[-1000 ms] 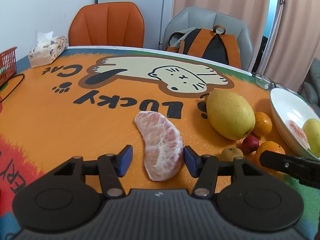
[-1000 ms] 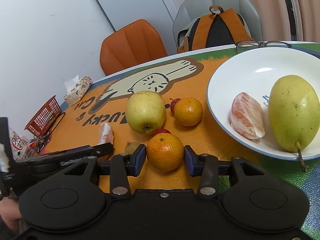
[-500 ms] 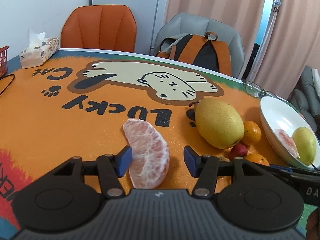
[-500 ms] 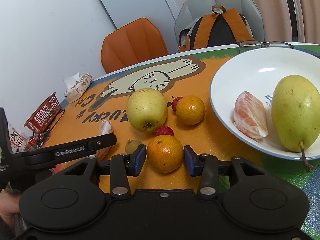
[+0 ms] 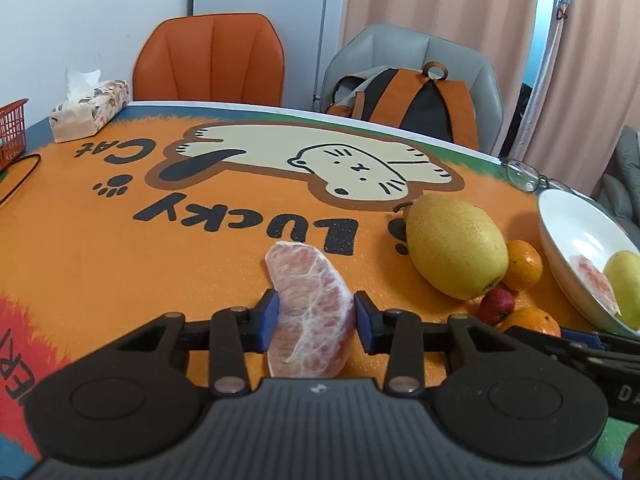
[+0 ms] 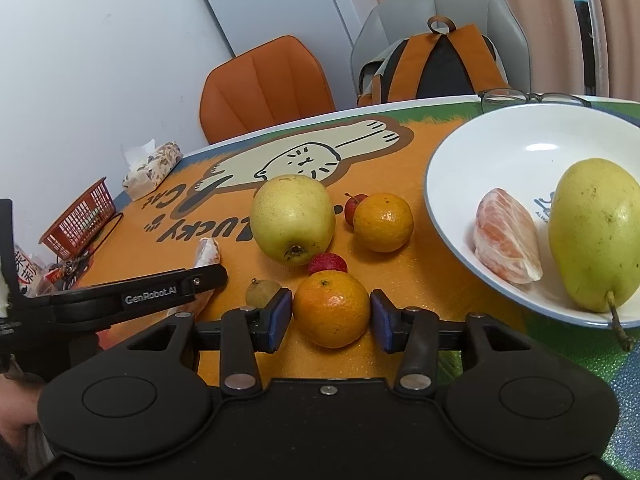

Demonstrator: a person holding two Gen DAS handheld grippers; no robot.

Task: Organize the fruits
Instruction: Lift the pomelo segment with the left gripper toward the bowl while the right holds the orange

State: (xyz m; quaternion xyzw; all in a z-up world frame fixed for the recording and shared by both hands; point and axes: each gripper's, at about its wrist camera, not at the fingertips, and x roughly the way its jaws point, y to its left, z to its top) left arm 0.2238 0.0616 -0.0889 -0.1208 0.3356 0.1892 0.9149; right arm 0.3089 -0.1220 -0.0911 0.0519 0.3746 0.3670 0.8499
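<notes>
My left gripper (image 5: pixel 314 322) is shut on a peeled pomelo segment (image 5: pixel 310 304) on the orange mat. My right gripper (image 6: pixel 330 318) is open, its blue pads a little apart from each side of a mandarin (image 6: pixel 331 309) resting on the mat. A white bowl (image 6: pixel 472 152) at the right holds another pomelo segment (image 6: pixel 506 236) and a yellow pear (image 6: pixel 594 232). On the mat lie a large yellow pear (image 6: pixel 294 218), a second mandarin (image 6: pixel 383 222), two small red fruits (image 6: pixel 327 263) and a small brown fruit (image 6: pixel 262 292).
A tissue box (image 5: pixel 88 110) and red basket (image 5: pixel 12 128) stand at the table's far left. Glasses (image 5: pixel 524 176) lie beyond the bowl. An orange chair (image 5: pixel 210 58) and a grey chair with a backpack (image 5: pixel 416 100) stand behind the table.
My left gripper has closed its pads onto the pomelo segment. My right gripper has stayed around the mandarin, barely moving.
</notes>
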